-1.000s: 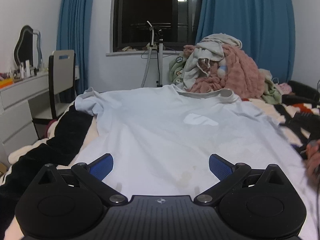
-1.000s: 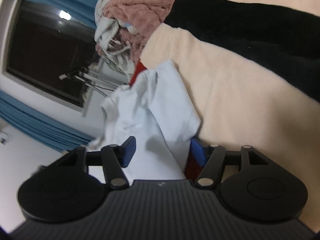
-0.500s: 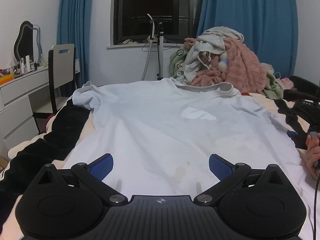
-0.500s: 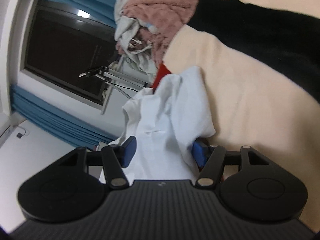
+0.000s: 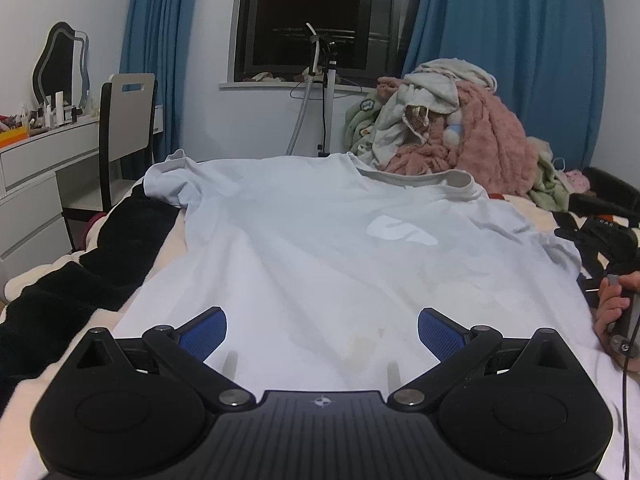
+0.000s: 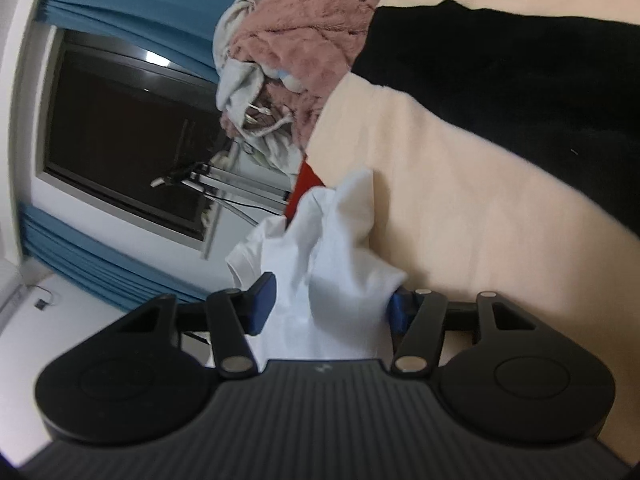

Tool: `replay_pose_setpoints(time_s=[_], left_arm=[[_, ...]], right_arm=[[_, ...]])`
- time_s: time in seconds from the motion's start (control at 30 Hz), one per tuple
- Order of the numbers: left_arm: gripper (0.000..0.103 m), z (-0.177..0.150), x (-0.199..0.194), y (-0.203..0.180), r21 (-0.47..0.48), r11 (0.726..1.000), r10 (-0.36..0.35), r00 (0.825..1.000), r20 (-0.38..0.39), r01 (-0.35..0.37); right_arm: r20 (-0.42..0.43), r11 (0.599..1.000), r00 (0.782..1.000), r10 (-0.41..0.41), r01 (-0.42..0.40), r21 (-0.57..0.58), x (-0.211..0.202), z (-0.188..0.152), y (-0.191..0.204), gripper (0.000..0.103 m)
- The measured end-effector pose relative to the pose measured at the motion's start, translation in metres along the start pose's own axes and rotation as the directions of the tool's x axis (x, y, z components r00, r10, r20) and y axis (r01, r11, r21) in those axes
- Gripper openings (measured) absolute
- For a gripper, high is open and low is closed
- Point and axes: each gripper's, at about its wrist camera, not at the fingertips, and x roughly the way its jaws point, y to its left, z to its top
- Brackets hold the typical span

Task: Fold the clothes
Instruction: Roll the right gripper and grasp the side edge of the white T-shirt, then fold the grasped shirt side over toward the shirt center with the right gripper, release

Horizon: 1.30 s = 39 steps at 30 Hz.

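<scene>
Your left gripper (image 5: 322, 332) hovers over the hem end of the white T-shirt (image 5: 320, 248), fingers (image 5: 204, 330) spread wide apart, nothing between them. The T-shirt lies flat, front up, on the bed (image 5: 168, 248), collar (image 5: 420, 179) at the far end, white chest logo (image 5: 396, 232) right of centre. Its left sleeve (image 5: 172, 184) is bunched near the far left corner, resting over the black patch of the blanket (image 5: 80, 280). A faint yellowish stain (image 5: 362, 346) sits on the fabric just ahead of your left gripper.

Your right gripper (image 6: 332, 306) is rolled sideways, so that view is tilted. Its fingers (image 6: 264, 300) stand partly apart with the T-shirt's right sleeve (image 6: 336, 248) bunched up between them; the cloth touches both blue pads, but you cannot tell whether it is truly pinched. In the left view your right hand (image 5: 616, 312) shows at the T-shirt's right edge, wrapped round the gripper handle.

Cream and black blanket under the sleeve (image 6: 460, 200). Pile of unfolded clothes (image 5: 452, 120) at the far end of the bed, pink fuzzy piece (image 5: 496, 136) on top with a beige garment (image 5: 428, 92) draped over it. Behind: dark window (image 5: 320, 16), blue curtains (image 5: 512, 40), garment steamer stand (image 5: 326, 92). Chair (image 5: 128, 128) and white dresser (image 5: 32, 176) with a wavy mirror (image 5: 60, 64) at left.
</scene>
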Motion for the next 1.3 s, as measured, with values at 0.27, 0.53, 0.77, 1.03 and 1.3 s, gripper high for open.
replay_pose_setpoints(time_s=[0.27,0.53,0.77,1.03,1.3], left_arm=[[0.103,0.003,0.014,0.004,-0.060,0.996,-0.060,0.998,0.004,0.060],[0.103,0.002,0.036,0.002,-0.058,0.994,-0.092,0.996,-0.020,0.091],[0.103,0.008,0.034,0.008,-0.102,0.988,-0.119,0.993,-0.004,0.118],[0.103,0.017,0.021,0.024,-0.149,0.983,-0.102,0.994,0.024,0.105],[0.103,0.018,0.013,0.030,-0.173,0.981,-0.091,0.995,-0.037,0.083]], right_arm=[[-0.046,0.995,0.999,-0.025,0.020,-0.103,0.043,0.013,0.011,0.043],[0.168,0.957,0.983,-0.076,0.119,-0.266,0.031,0.026,0.040,0.011],[0.378,0.905,0.905,-0.196,0.315,-0.285,-0.016,0.075,0.052,0.013],[0.450,0.774,0.826,-0.339,0.517,-0.366,-0.047,0.060,0.063,0.087],[0.239,0.944,0.921,-0.307,0.326,-0.044,-0.100,-0.011,0.046,0.088]])
